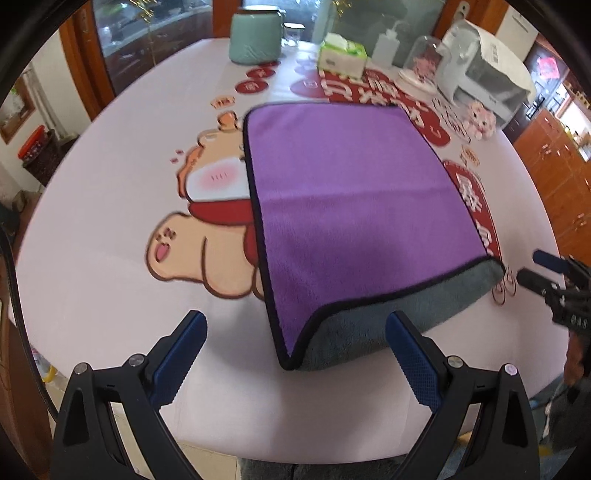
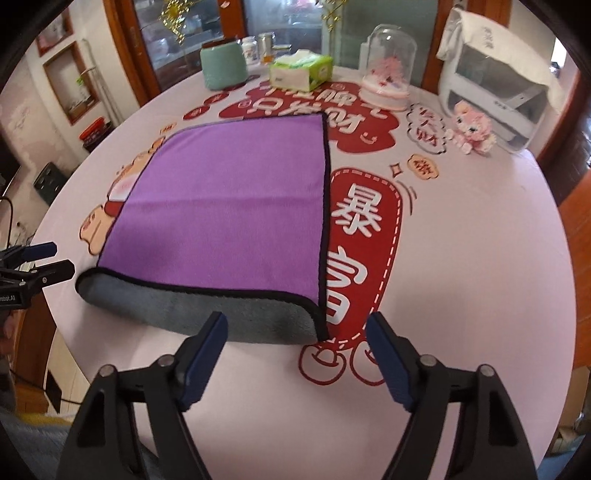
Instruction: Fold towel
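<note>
A purple towel [image 1: 351, 199] with black trim lies folded on the round table, its grey underside showing along the near edge [image 1: 373, 332]. It also shows in the right wrist view [image 2: 229, 206]. My left gripper [image 1: 295, 343] is open and empty, just short of the towel's near left corner. My right gripper [image 2: 297, 347] is open and empty, above the towel's near right corner. The right gripper shows at the right edge of the left wrist view [image 1: 546, 273]. The left gripper shows at the left edge of the right wrist view [image 2: 40, 262].
The table [image 2: 480, 258] has a white cloth with red and cartoon prints. At the far side stand a green jar [image 1: 255, 35], a tissue box [image 2: 299, 70], a glass dome [image 2: 388, 70], a pink plush [image 2: 472, 125] and a white appliance [image 2: 495, 81].
</note>
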Action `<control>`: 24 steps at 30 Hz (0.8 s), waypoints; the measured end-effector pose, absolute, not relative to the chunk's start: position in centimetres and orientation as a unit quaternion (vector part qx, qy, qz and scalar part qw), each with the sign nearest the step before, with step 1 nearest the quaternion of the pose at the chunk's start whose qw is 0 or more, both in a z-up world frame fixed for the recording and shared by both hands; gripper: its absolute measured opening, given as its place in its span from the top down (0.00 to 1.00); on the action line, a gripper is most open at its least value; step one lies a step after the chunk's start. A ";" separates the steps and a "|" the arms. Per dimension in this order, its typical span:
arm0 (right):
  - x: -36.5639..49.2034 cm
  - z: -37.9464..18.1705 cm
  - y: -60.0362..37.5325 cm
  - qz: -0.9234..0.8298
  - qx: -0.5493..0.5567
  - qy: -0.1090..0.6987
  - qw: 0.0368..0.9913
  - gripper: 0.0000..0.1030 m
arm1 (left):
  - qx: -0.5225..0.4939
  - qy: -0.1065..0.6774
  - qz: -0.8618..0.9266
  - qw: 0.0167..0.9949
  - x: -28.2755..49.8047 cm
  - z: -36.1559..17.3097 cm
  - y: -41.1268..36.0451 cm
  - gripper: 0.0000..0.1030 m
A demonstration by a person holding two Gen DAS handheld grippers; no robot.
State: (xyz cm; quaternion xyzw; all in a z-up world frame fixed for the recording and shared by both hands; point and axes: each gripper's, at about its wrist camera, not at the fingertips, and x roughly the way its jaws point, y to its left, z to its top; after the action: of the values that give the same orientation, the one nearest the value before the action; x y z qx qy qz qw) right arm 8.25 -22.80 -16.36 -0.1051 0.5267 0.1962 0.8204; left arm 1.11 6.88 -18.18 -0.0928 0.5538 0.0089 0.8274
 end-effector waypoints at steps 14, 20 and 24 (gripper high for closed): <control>10.0 -19.2 -22.5 0.256 -0.139 0.549 0.783 0.42 | -0.116 0.569 -0.030 0.814 1.8 -20.6 7.4 0.14; 10.2 -19.5 -22.3 0.287 -0.139 0.555 0.768 0.45 | -0.120 0.576 -0.055 0.807 2.6 -21.0 6.8 0.19; 10.5 -19.7 -22.5 0.311 -0.134 0.562 0.754 0.51 | -0.127 0.584 -0.077 0.798 2.9 -21.5 6.5 0.29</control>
State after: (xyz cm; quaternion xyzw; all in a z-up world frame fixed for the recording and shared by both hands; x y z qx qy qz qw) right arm 10.47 -22.46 -19.75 -0.1344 0.5621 0.3111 0.7544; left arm 2.92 6.54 -21.45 -0.1266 0.5842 -0.0772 0.7979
